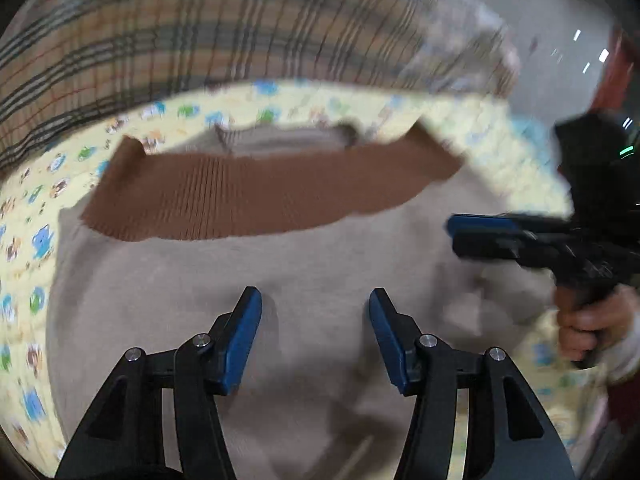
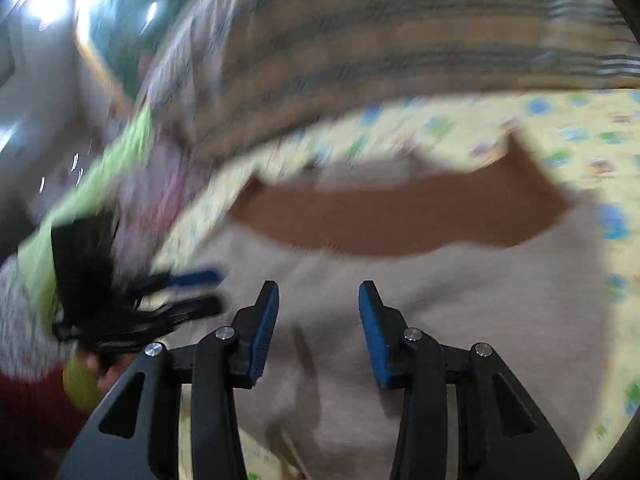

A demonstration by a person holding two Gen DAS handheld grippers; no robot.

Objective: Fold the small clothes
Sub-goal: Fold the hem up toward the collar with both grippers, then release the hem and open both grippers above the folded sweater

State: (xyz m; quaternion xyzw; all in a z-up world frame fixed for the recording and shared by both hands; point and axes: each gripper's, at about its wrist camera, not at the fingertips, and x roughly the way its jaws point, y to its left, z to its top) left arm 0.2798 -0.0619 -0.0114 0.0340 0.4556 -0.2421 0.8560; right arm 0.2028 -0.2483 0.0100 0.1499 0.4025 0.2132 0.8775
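Observation:
A small beige garment (image 1: 280,272) with a brown ribbed band (image 1: 260,196) lies flat on a yellow cartoon-print sheet (image 1: 36,240). My left gripper (image 1: 315,300) is open and empty, just above the beige cloth. My right gripper (image 2: 319,294) is open and empty over the same garment (image 2: 440,300), whose brown band (image 2: 400,216) lies ahead. The right gripper also shows in the left wrist view (image 1: 480,236), at the garment's right side. The left gripper shows blurred in the right wrist view (image 2: 200,288), at the garment's left edge.
A tan plaid blanket (image 1: 180,28) lies beyond the sheet, also in the right wrist view (image 2: 400,40). A pile of green and pink cloth (image 2: 132,152) lies at the left. A hand (image 1: 588,320) holds the right gripper. Both views are motion-blurred.

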